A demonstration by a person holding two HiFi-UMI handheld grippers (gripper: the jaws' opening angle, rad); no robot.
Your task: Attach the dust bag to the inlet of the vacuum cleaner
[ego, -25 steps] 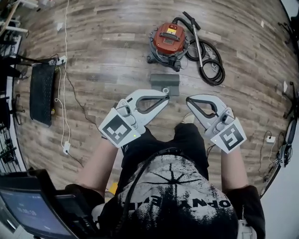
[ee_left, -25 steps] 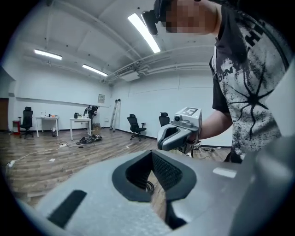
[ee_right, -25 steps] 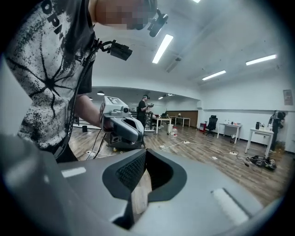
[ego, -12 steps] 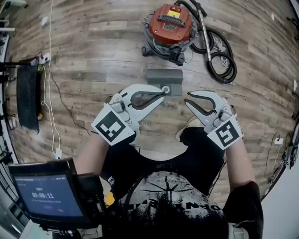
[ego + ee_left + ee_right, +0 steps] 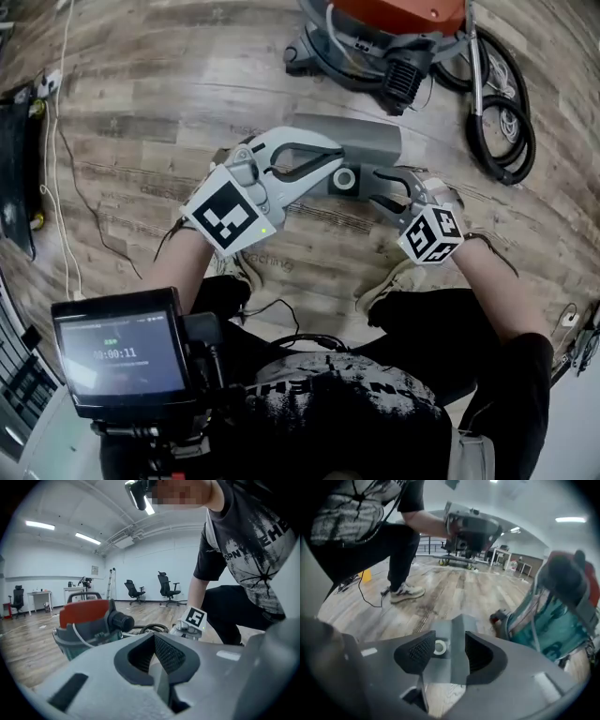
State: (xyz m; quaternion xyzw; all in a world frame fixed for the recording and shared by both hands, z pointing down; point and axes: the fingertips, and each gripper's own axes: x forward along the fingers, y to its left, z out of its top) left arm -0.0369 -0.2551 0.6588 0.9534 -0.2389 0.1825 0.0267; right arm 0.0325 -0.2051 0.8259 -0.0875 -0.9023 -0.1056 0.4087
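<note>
Dust bag (image 5: pixel 370 141) flat on floor (image 5: pixel 169 103) near vacuum cleaner (image 5: pixel 394 19). Right gripper (image 5: pixel 371 185) jaws just opened, spread around bag edge. Left gripper (image 5: pixel 337 157) jaws pressed together, empty.

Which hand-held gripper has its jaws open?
The right hand-held gripper: its jaws have just been opening, apart with the grey dust bag between them. The left hand-held gripper is shut.

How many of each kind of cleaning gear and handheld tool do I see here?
Vacuum cleaner: 1
Dust bag: 1
Hose: 1
Grippers: 2 (left gripper shut; right gripper jaws have just been opening, dust bag between them)
Total: 5
</note>
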